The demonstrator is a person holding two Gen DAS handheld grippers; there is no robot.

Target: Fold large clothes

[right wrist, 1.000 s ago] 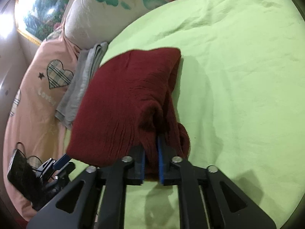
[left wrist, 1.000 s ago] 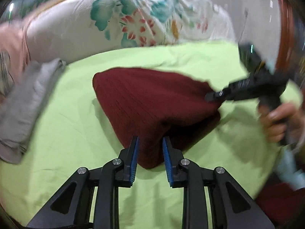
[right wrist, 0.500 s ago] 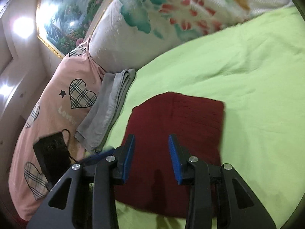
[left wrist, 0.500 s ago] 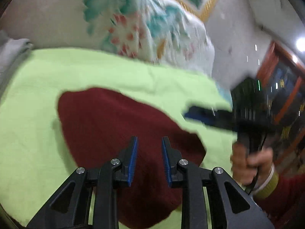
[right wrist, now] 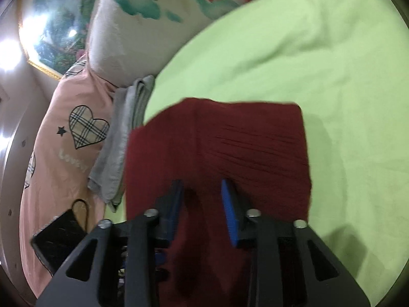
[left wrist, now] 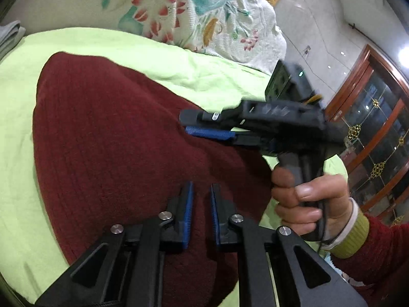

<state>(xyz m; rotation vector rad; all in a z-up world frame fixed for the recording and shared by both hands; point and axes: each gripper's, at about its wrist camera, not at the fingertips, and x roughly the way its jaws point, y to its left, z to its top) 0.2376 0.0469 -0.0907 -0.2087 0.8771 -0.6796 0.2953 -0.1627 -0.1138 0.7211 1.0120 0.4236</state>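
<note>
A dark red ribbed sweater [left wrist: 115, 140] [right wrist: 242, 148] lies folded flat on the lime-green sheet [left wrist: 20, 128] [right wrist: 345, 89]. My left gripper [left wrist: 202, 192] hovers over the sweater's near part. Its jaws are closing, a narrow gap remains, and nothing is between the pads. My right gripper [right wrist: 202, 192] stands over the sweater's near edge, jaws apart and closing, with only cloth below them. In the left wrist view the right gripper [left wrist: 185, 124] reaches in from the right over the sweater, held by a hand [left wrist: 301, 199] in a red sleeve.
A floral white pillow [left wrist: 191, 12] [right wrist: 143, 25] lies at the head of the bed. Folded grey cloth [right wrist: 122, 140] and a pink heart-print blanket [right wrist: 64, 140] lie left of the sweater. A wooden glass-door cabinet [left wrist: 378, 133] stands at the right.
The right gripper let go of the lifted sweater fold, and the sweater now lies flat. Both grippers moved in over it. The left gripper's gap narrowed.
</note>
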